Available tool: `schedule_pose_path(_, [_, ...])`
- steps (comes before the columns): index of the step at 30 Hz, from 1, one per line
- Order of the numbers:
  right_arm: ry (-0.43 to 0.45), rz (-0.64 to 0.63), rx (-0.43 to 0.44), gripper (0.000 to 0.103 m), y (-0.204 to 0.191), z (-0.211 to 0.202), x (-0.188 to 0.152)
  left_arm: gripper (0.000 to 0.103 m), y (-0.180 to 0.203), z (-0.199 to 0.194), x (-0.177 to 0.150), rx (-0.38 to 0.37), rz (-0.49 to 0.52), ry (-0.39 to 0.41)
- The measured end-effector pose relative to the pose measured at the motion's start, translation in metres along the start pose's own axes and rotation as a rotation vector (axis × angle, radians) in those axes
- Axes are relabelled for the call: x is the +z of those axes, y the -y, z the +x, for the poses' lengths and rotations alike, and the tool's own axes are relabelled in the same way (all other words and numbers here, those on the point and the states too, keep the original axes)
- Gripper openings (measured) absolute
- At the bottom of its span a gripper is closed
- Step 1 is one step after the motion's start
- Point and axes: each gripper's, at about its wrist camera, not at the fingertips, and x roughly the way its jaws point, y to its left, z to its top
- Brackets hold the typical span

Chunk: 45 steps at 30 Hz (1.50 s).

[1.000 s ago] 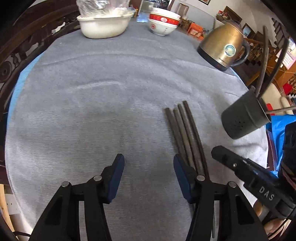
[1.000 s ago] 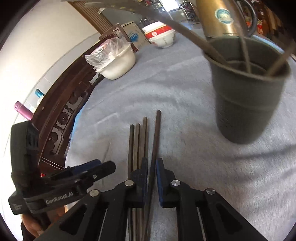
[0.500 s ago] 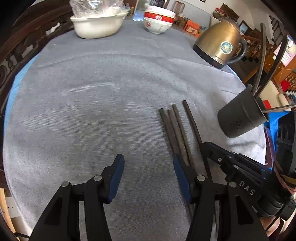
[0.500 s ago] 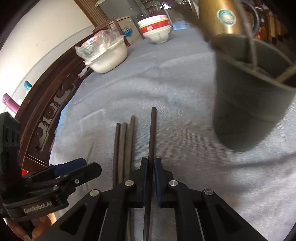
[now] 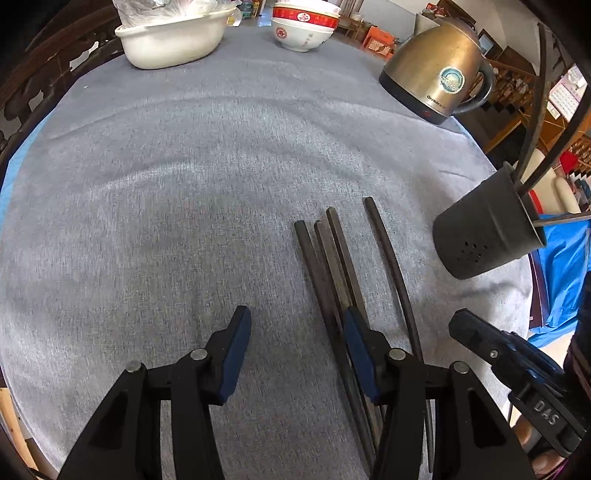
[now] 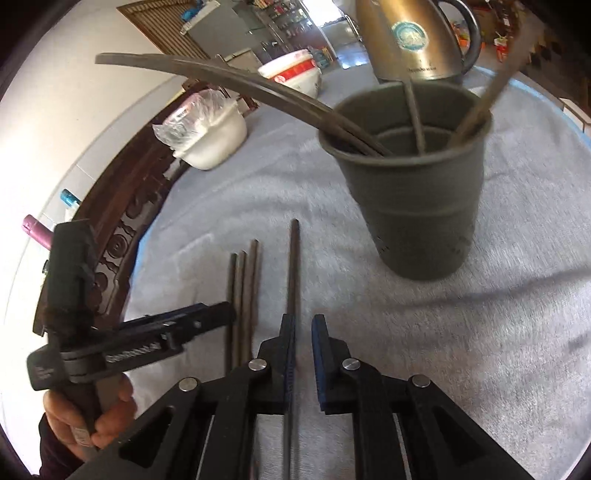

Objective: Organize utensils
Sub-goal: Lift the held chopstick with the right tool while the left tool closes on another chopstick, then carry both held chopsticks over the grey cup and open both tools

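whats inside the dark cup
Several dark chopsticks lean against the rim of the dark cup. Its wall hides their lower ends and the cup's bottom.

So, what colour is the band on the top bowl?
Red, on the white bowl; clearest in the left wrist view.

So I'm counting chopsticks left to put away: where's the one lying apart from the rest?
The lone chopstick lies on the grey cloth between the bundle of three and the dark utensil cup, running back between the right gripper's slightly parted fingers.

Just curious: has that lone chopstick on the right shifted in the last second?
Yes. The lone chopstick slid right, away from the three chopsticks, toward the cup.
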Motion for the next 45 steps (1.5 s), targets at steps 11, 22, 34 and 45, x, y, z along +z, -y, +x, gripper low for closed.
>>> schedule_pose_path(11, [-0.007,-0.107,-0.134,0.030,-0.030,0.031,0.015,0.031,-0.016,-0.002,0.002,-0.028,0.015,-0.008])
schedule_pose_path(22, [-0.082,-0.172,-0.307,0.030,-0.042,0.073,0.044,0.034,-0.040,-0.006,0.011,-0.022,-0.064,-0.028])
schedule_pose_path(34, [-0.019,-0.189,-0.249,0.008,-0.043,0.069,0.049,0.013,-0.041,0.003,0.031,0.013,-0.130,-0.025])
schedule_pose_path(45, [0.193,-0.223,-0.056,0.007,-0.060,-0.022,0.042,0.008,-0.039,-0.080,0.022,-0.003,-0.133,0.162])
